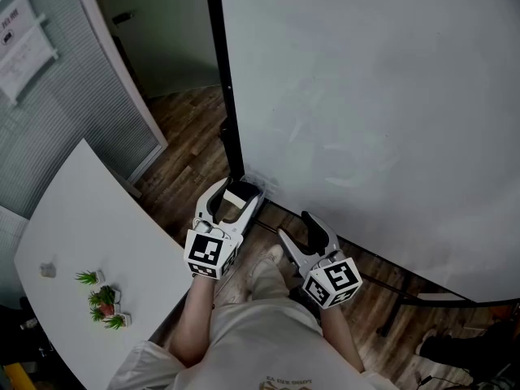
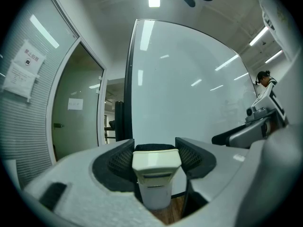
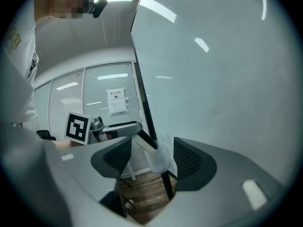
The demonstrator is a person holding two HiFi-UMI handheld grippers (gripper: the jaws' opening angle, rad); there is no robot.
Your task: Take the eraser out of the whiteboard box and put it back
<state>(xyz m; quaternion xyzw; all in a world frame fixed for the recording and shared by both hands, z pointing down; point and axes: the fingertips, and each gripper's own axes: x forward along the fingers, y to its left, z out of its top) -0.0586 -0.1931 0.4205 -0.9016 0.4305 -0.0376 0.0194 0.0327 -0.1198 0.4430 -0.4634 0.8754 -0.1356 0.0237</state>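
A cream-white eraser (image 2: 156,162) with a black felt face stands between the pads of my left gripper (image 2: 155,150), which is shut on it. In the head view the left gripper (image 1: 240,200) holds the eraser (image 1: 241,193) at the foot of the whiteboard (image 1: 366,96), right at a small translucent box (image 1: 262,185) on the board's black post. The right gripper view shows the eraser (image 3: 141,143) slanting down to the box (image 3: 161,162); whether its end is inside is hidden. My right gripper (image 1: 296,227) hangs to the right, open and empty (image 3: 152,157).
The whiteboard's black post (image 1: 223,80) rises just behind the box. A white table (image 1: 81,234) with small potted plants (image 1: 104,299) stands at the left. A glass wall with blinds (image 1: 49,120) lies beyond it. The person's legs and a wooden floor (image 1: 187,145) are below.
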